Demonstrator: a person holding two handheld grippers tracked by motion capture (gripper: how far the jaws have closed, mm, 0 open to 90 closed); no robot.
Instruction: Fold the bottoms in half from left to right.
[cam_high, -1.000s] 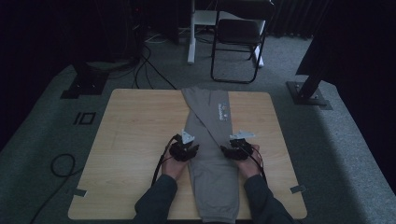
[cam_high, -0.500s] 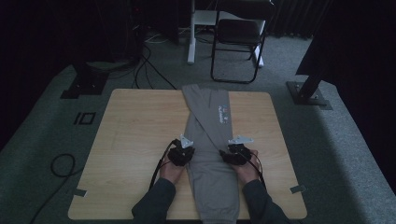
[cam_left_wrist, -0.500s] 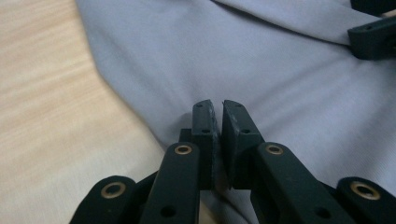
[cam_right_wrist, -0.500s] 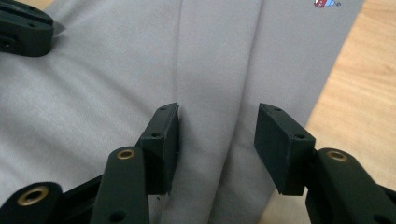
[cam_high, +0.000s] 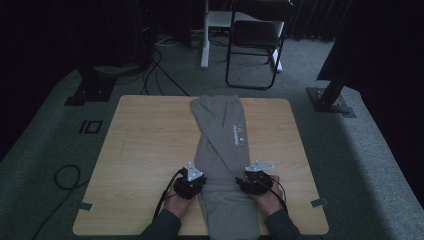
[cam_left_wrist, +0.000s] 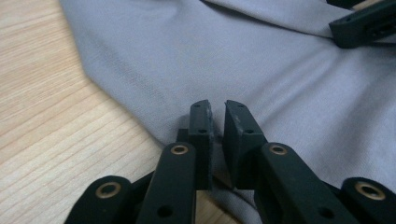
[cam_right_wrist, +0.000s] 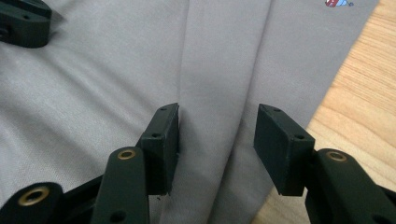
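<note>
1. Left gripper (cam_high: 190, 181): seen in the high view at about 7 o'clock of the frame, held in the person's left hand (cam_high: 176, 201), forearm entering from 6 o'clock.
2. Left gripper state: in the left gripper view its fingers (cam_left_wrist: 201, 122) stand nearly together, a thin gap between the pads, tips pointing toward 12 o'clock.
3. Right gripper (cam_high: 256, 181): at about 5 o'clock of the high view, held in the right hand (cam_high: 269, 200), sleeve entering from 6 o'clock.
4. Right gripper state: in the right gripper view its fingers (cam_right_wrist: 161, 140) are spread wide apart.
5. Both grippers sit level with each other, well apart, grey plates uppermost.
</note>
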